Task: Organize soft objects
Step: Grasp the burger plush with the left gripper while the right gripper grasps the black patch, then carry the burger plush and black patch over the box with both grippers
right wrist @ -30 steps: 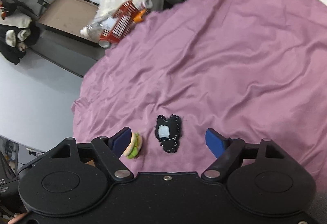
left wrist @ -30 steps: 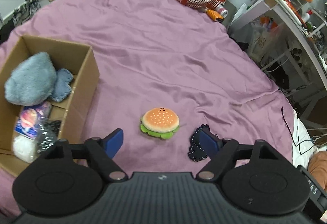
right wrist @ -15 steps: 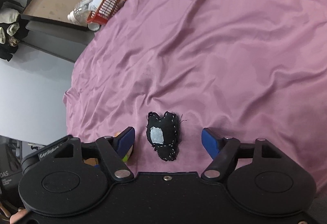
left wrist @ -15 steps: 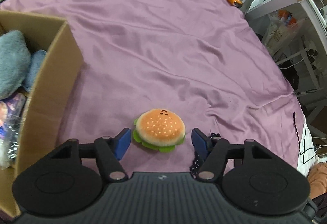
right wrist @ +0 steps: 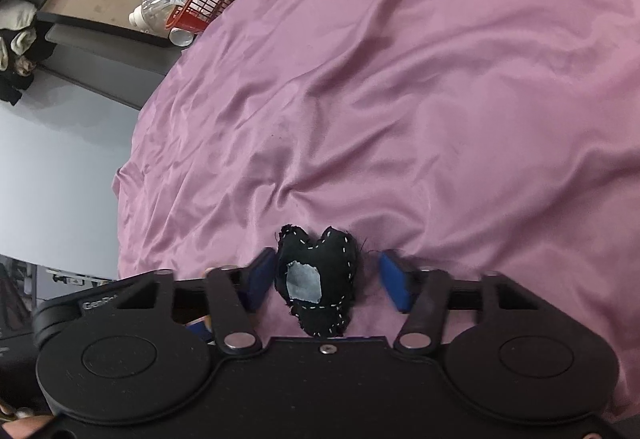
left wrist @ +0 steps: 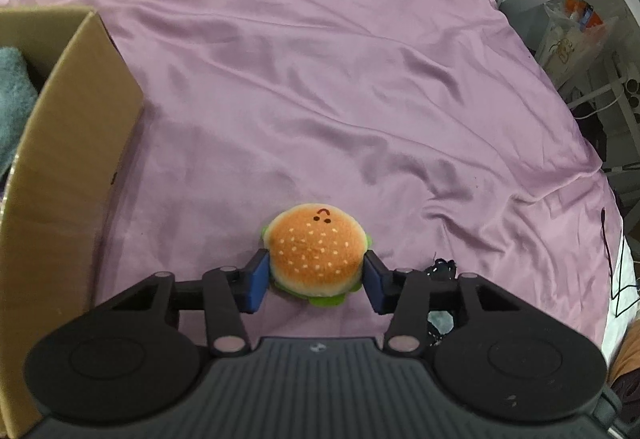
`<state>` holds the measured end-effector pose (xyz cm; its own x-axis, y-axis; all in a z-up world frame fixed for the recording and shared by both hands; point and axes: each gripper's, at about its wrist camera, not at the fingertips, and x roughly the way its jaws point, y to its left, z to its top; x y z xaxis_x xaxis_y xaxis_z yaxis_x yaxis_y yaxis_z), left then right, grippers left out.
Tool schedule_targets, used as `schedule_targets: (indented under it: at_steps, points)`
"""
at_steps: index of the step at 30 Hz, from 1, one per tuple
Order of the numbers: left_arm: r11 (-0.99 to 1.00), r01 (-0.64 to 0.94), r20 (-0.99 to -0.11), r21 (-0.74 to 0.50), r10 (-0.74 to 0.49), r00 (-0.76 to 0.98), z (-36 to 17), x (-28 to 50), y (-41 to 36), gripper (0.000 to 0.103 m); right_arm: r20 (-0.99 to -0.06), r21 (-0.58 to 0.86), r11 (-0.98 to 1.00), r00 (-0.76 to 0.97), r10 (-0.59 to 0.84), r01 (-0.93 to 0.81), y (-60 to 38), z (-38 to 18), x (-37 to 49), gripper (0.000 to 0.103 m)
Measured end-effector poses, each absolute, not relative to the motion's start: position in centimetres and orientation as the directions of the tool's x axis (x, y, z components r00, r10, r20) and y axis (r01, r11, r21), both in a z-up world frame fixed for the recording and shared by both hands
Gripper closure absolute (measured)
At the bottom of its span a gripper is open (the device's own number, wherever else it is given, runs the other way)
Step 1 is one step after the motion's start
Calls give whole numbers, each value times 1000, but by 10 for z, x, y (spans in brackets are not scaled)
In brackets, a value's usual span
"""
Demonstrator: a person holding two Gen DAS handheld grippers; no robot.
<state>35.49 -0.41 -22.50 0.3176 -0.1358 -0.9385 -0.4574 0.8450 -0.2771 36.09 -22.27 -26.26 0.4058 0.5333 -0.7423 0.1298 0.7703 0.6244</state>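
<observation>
At lower centre, the left gripper (left wrist: 316, 281) pinches the light, squashy burger plush (left wrist: 316, 255) across its bun; the right gripper (right wrist: 328, 281) straddles the limp black stitched heart (right wrist: 318, 281), spread.

Left tool (left wrist: 316, 281) has advanced onto the burger plush (left wrist: 316, 257) and narrowed from wide open; both blue pads now touch its sides; right tool (right wrist: 328, 281) has advanced over the black stitched heart (right wrist: 318, 279), jaws partly narrowed, left pad touching, right pad just apart.
</observation>
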Motion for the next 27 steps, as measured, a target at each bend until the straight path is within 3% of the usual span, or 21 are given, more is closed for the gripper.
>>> schedule_targets:
  at_steps: [1,2,5,27]
  points:
    - [847,-455,-939,-273,-131,318,-222,354,-5,56,-740,626,770,404,538,120,-222,-263,361,67]
    - [849,-454,-938,-271,-128,321,-219,353,-4,56,-740,628,770,395,545,113,-220,-263,362,71]
    - [861,-432,-933,-270,-122,339,-210,348,-2,56,-745,619,778,397,536,109,-221,-262,361,76]
    - [837,-416,-884,-355,-155,441,-155,287,50,56,-712,584,812,492,501,19,-212,-189,320,79]
